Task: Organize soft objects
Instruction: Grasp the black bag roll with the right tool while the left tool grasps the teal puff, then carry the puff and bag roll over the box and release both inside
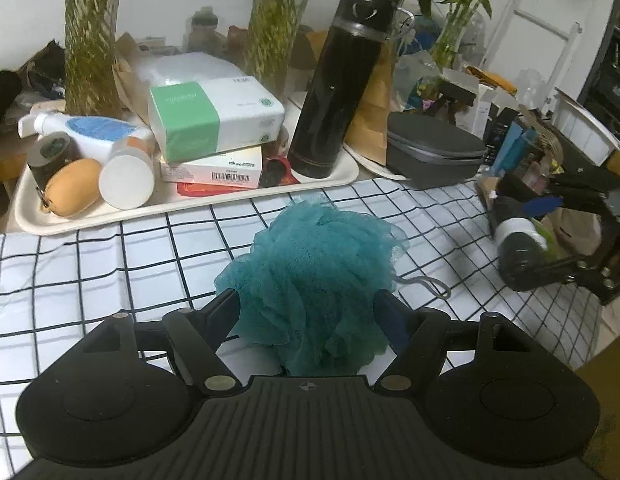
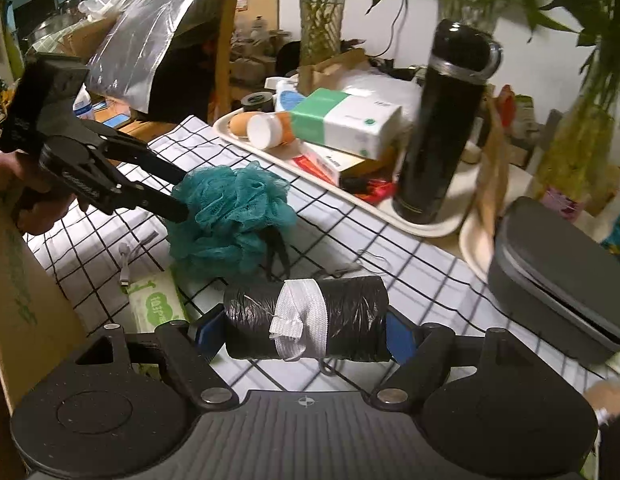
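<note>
over the checked cloth point(image 1: 109, 264) we clamp the teal loofah point(image 1: 314, 280) in our left gripper point(image 1: 310, 312), with our right gripper point(image 2: 305, 328) closed on the black bag roll point(image 2: 305, 322) near the tray point(image 1: 89, 220).

bath pouf point(image 1: 316, 276): teal mesh
tablecloth point(image 1: 109, 264): white, black grid lines
bag roll point(image 2: 305, 322): black, white elastic band round the middle
flask point(image 1: 338, 88): glossy black, grey ring near the cap
tissue pack point(image 1: 213, 120): white with a green panel
tray point(image 1: 189, 208): cream
case point(image 1: 434, 152): dark grey
wipes packet point(image 2: 157, 306): pale green, darker green lettering
</note>
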Tool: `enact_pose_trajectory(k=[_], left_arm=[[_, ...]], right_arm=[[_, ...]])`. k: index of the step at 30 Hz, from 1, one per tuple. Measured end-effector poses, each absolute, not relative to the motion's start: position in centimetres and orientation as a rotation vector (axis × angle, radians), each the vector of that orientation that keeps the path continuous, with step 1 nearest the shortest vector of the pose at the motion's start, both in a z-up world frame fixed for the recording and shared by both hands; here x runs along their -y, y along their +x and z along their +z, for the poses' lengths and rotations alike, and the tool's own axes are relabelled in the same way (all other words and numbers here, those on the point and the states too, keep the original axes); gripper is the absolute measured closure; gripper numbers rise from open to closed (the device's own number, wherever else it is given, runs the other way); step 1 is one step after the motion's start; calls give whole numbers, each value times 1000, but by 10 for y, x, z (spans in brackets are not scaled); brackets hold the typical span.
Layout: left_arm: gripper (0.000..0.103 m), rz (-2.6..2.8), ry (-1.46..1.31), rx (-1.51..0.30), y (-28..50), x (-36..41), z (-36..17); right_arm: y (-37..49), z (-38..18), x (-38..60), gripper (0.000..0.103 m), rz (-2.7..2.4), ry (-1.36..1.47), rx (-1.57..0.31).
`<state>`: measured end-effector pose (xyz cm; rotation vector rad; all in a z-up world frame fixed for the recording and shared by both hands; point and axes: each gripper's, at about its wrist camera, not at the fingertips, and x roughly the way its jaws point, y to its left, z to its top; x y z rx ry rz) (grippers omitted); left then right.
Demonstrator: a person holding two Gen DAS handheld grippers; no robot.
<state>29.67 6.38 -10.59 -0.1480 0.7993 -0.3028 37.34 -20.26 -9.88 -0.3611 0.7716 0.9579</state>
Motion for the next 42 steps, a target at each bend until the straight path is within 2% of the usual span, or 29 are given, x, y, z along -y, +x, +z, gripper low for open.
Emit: enact_pose_trajectory(k=[5, 6, 9, 12, 15, 21, 42], left_arm=[[33, -312, -139, -800, 305, -60, -114], [43, -312, -138, -803, 306, -60, -116], [66, -324, -157, -823, 309, -61, -120], [76, -326, -145, -826, 308, -58, -118], [81, -326, -142, -826, 306, -59, -116], [84, -311, -162, -810, 303, -65, -111], [85, -258, -164, -669, 270, -74, -61]], right_arm=[[369, -91, 213, 22, 940, -341, -749], [369, -90, 214, 22, 935, -338, -746], [367, -88, 217, 22, 918, -340, -735], [366, -87, 217, 22, 912, -341, -730], [364, -88, 215, 22, 897, -352, -732], [363, -84, 223, 22, 839, -329, -726], [330, -57, 245, 22, 762, -219, -687]])
